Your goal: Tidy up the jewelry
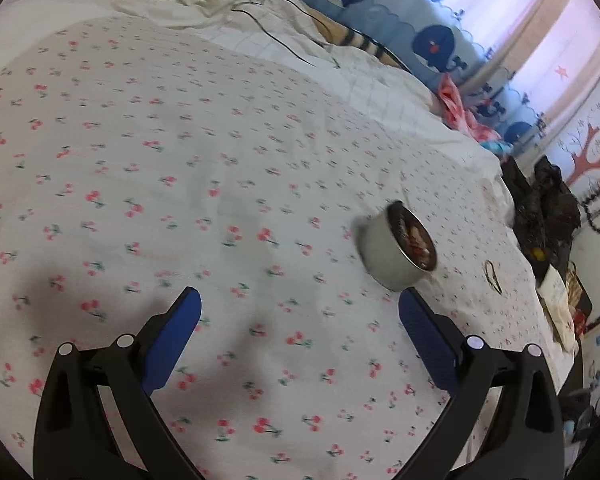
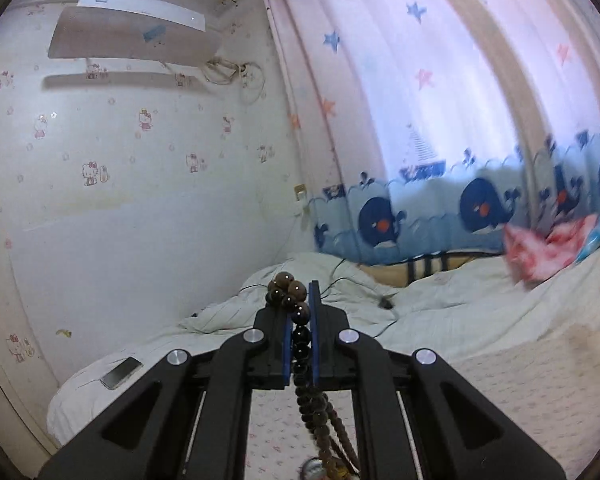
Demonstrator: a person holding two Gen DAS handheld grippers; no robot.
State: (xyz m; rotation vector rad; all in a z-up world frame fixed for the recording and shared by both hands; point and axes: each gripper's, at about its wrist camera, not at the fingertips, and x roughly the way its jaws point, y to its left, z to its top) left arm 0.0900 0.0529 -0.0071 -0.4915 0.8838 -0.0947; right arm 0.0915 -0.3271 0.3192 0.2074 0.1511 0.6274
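Left wrist view: the left gripper hangs over a bed covered by a white sheet printed with small red cherries. Its blue-padded fingers stand wide apart, released, with only sheet between them.

A round metal tin lies on the sheet just beyond the right-hand fingertip, tipped so its open mouth faces right. Brownish contents show inside; they are too blurred to identify. A small dark loop, possibly a hair tie or thin ring, lies flat on the sheet to the right of the tin, apart from it. Past the bed's far edge, a string of dark beads hangs against the wall on the right. A dark bag sits at the bed's right edge.

Right wrist view: the right gripper points level toward the corner of the room, raised above the bed. Its fingers are clenched on a bead bracelet of dark, glossy round beads. A cluster of beads bunches above the fingertips; the strand runs down between the pads, and more strands of smaller brown beads dangle below the gripper.

Background: a phone on the pillow at lower left, an air conditioner on the wall, a whale-print curtain at the window.
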